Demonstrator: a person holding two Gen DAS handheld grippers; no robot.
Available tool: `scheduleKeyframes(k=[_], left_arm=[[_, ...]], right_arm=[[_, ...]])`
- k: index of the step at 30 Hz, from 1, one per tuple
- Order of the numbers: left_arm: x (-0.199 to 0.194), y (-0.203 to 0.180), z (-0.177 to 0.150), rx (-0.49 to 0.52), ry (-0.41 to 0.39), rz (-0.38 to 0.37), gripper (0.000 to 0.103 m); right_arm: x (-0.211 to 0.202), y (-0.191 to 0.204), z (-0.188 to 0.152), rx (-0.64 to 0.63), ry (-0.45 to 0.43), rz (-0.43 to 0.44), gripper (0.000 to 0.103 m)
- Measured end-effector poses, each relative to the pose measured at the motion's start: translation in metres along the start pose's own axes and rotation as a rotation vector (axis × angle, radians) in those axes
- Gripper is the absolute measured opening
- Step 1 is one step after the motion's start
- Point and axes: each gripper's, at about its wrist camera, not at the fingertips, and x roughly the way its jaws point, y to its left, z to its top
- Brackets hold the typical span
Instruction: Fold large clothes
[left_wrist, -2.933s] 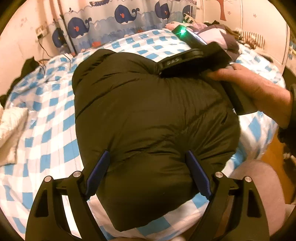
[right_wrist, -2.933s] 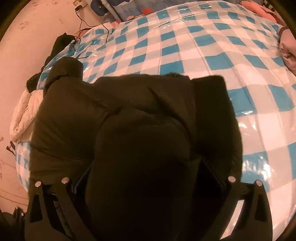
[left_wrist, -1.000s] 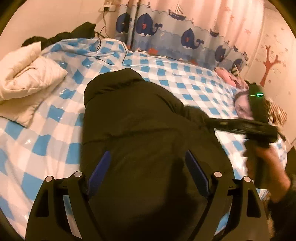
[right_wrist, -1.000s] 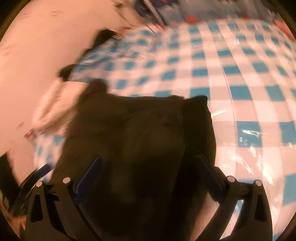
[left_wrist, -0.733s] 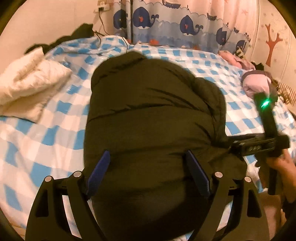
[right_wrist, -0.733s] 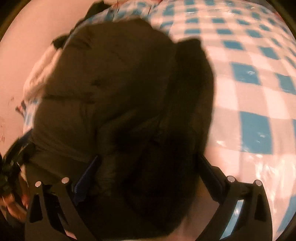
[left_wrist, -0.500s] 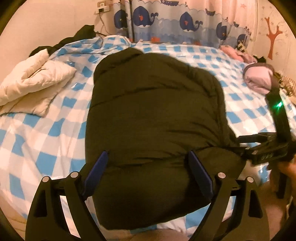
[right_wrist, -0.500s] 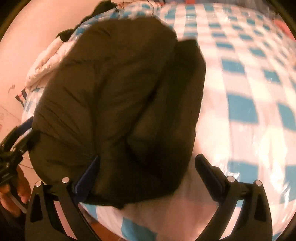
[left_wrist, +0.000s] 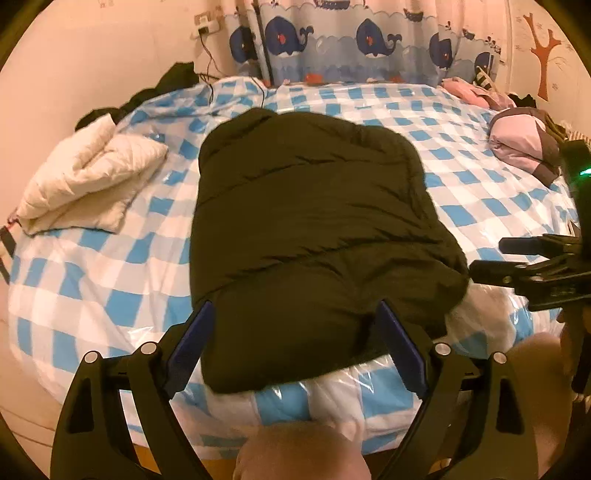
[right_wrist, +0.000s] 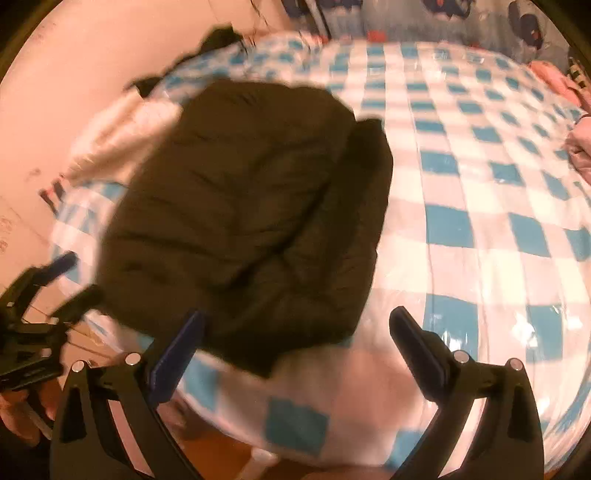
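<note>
Blue-and-white checked bed cover under clear plastic, filling most of both views. Dark puffy jacket folded into a thick rectangle at centre of the left wrist view, near edge hanging close to the bed edge at 6 o'clock. Cream padded garment at 9 o'clock, apart from the jacket; pink and brown bundle at 2 o'clock. Left gripper spread wide, nothing held, jacket's near end showing between its fingers without contact. Right gripper at 3 o'clock in the left view, likewise wide apart and empty in its own blurred view, jacket corner just ahead of its left finger. Fold probably complete. Best finish: check bundle for springing open, press flat on top, avoid dragging the slick plastic, nudge away from the bed edge.
</note>
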Motion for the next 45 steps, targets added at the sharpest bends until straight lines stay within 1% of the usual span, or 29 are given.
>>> scheduleKeyframes(k=[2, 5, 7, 9, 13, 16, 21, 24, 27, 33, 45], left_arm=[[-0.011, -0.001, -0.003, -0.006, -0.009, -0.002, 0.085], [-0.026, 0.0, -0.009, -0.025, -0.021, 0.001, 0.085], [-0.034, 0.0, -0.013, -0.038, -0.022, 0.006, 0.085], [-0.039, 0.001, -0.016, -0.042, -0.016, 0.013, 0.085], [-0.048, 0.003, -0.019, -0.042, -0.011, 0.027, 0.086], [-0.051, 0.007, -0.018, -0.046, -0.005, 0.036, 0.086], [-0.055, 0.018, -0.015, -0.073, -0.002, 0.046, 0.087], [-0.055, 0.022, -0.014, -0.084, 0.007, 0.048, 0.087], [-0.052, 0.027, -0.014, -0.094, 0.02, 0.045, 0.087], [-0.042, 0.036, -0.015, -0.118, 0.064, 0.02, 0.087], [-0.039, 0.044, -0.014, -0.137, 0.076, 0.02, 0.087]], right_arm=[[-0.018, 0.007, -0.01, 0.016, -0.052, 0.016, 0.096], [-0.036, 0.012, -0.019, 0.025, -0.095, 0.013, 0.096], [-0.047, 0.02, -0.028, 0.024, -0.105, -0.002, 0.096], [-0.057, 0.03, -0.036, 0.014, -0.107, -0.037, 0.096], [-0.064, 0.044, -0.039, 0.0, -0.121, -0.07, 0.096], [-0.067, 0.054, -0.034, -0.012, -0.13, -0.096, 0.096], [-0.065, 0.071, -0.028, -0.029, -0.118, -0.112, 0.096], [-0.065, 0.081, -0.027, -0.063, -0.124, -0.143, 0.096], [-0.063, 0.084, -0.025, -0.063, -0.108, -0.163, 0.096], [-0.059, 0.085, -0.02, -0.039, -0.08, -0.165, 0.096], [-0.048, 0.098, -0.014, -0.065, -0.032, -0.182, 0.096]])
